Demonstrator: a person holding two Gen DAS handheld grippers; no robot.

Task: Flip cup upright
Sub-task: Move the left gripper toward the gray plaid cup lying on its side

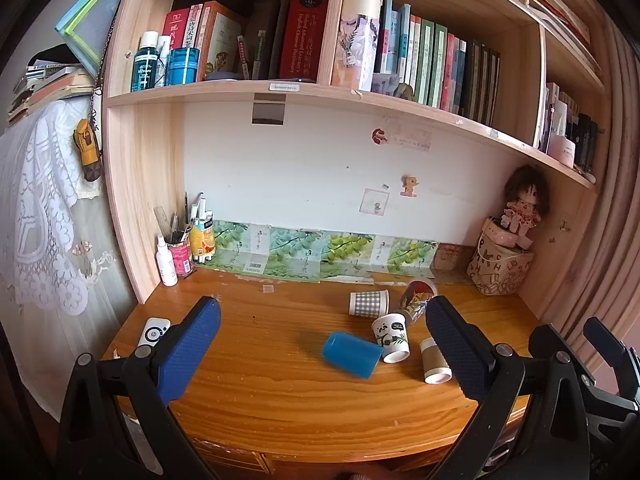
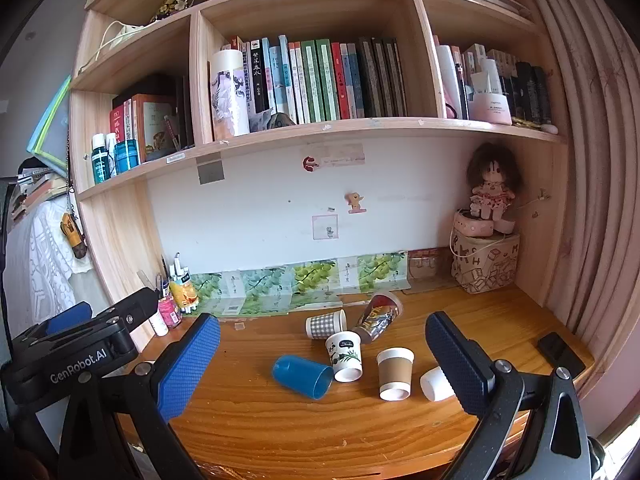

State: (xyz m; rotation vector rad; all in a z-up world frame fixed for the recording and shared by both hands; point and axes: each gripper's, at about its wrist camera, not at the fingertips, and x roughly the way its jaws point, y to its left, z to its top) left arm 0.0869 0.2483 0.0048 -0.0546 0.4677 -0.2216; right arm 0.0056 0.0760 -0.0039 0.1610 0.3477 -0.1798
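A wooden counter [image 2: 280,420] under bookshelves carries 6 cups tipped on their sides in a loose cluster. The blue plastic cup [image 2: 303,376] lies nearest, mouth facing right, probably the easiest first pick. Left gripper [image 1: 320,356] and right gripper [image 2: 320,364] hover above, jaws spread wide, holding nothing, apparently readied for approach.

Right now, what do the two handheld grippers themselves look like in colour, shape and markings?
Both look alike. The left gripper has two flat, oblong blue pads with a fine diamond-grid texture, mounted on black angular arms with silver round bolts. The right gripper has the same textured pads and black frame. The right wrist view shows white "GenRobot.AI" lettering on the left gripper's black body. No cables or sleeves are visible.
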